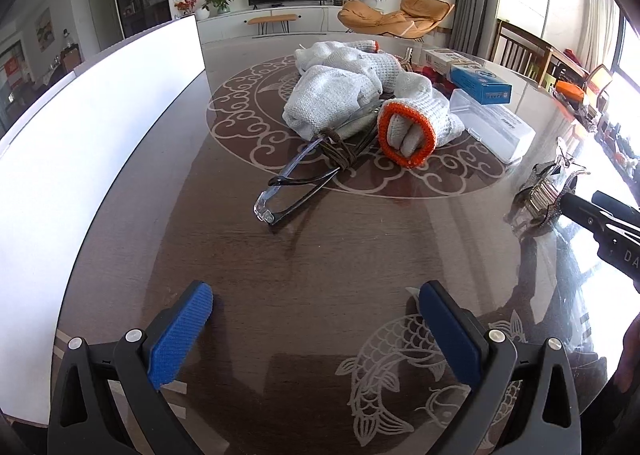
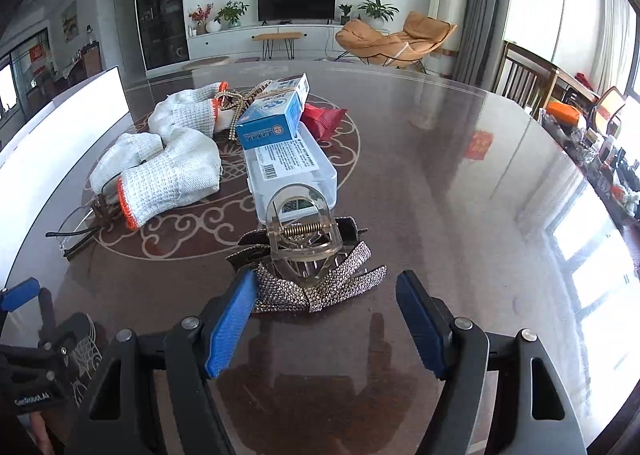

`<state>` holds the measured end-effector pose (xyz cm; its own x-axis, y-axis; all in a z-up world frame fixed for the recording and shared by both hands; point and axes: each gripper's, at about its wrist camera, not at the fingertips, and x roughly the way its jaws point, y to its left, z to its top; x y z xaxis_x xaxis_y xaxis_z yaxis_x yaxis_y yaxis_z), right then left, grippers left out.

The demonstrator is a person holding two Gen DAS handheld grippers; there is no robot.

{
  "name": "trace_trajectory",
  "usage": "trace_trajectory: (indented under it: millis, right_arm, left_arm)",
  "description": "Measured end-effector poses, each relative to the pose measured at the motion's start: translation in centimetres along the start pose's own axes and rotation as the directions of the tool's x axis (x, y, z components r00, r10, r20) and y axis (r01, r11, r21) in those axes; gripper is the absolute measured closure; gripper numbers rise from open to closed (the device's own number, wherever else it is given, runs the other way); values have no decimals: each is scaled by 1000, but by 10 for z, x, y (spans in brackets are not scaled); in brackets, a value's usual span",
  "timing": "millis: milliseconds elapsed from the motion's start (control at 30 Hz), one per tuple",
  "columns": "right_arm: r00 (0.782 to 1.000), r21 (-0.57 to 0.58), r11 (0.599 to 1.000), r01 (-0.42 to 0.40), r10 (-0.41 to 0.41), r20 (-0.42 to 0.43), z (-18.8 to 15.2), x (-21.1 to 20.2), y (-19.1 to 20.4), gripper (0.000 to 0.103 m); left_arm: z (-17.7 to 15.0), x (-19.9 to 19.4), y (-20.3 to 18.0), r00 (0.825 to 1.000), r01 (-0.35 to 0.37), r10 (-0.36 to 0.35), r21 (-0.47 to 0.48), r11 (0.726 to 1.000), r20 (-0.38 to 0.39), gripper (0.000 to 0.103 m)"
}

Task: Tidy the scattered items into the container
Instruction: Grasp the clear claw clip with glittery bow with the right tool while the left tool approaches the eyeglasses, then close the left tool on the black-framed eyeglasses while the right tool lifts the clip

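A rhinestone bow hair clip [image 2: 316, 275] with a clear claw lies on the dark table, right at the tips of my right gripper [image 2: 326, 283]. That gripper is open; its left pad [image 2: 234, 319] sits against the bow's edge and the right pad is apart from it. In the left wrist view the clip [image 1: 540, 191] is at the far right, with the right gripper's black finger beside it. My left gripper [image 1: 314, 295] hangs open over bare table. Ahead of it lie clear safety glasses [image 1: 296, 183] and white knit gloves [image 1: 360, 95] with orange cuffs. A white container wall [image 1: 100, 135] stands to the left.
A clear plastic case [image 2: 292, 171], a blue box [image 2: 272, 119] resting on it and a red packet [image 2: 322, 119] lie behind the clip. A rhinestone strap [image 2: 236, 103] lies by the far glove. The round table's [image 2: 460, 195] right half is bare; chairs stand beyond its edge.
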<state>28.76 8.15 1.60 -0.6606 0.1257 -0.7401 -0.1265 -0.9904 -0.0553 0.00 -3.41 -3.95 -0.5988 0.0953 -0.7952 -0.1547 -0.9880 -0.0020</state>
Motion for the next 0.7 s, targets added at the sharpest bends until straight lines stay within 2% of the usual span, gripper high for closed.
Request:
trace_trajectory:
  millis: [67, 200, 267, 367, 467, 600, 700]
  right_arm:
    - [1000, -12, 1000, 3, -2, 2, -17, -12, -11, 30]
    - [1000, -31, 999, 17, -18, -21, -48, -22, -23, 30]
    - [1000, -30, 1000, -2, 1, -4, -56, -26, -27, 30]
    - [1000, -38, 999, -10, 10, 13, -59, -26, -25, 30]
    - [997, 13, 998, -69, 69, 23, -60, -20, -32, 29]
    - [995, -3, 998, -69, 69, 65, -64, -21, -31, 29]
    - [993, -9, 997, -83, 83, 86, -67, -21, -30, 29]
  left_arm:
    - [-3, -2, 8, 1000, 19, -19, 21, 1000, 8, 0]
    - [-3, -4, 28, 1000, -16, 16, -27, 1000, -27, 0]
    - [3, 0, 31, 999, -17, 16, -24, 1000, -45, 0]
    - [22, 14, 27, 997, 30, -27, 39, 999, -73, 0]
    - [47, 34, 20, 994, 83, -74, 109, 991, -78, 0]
    - [78, 57, 16, 992, 103, -92, 134, 986, -84, 0]
    - [90, 65, 15, 993, 100, -90, 129, 987, -82, 0]
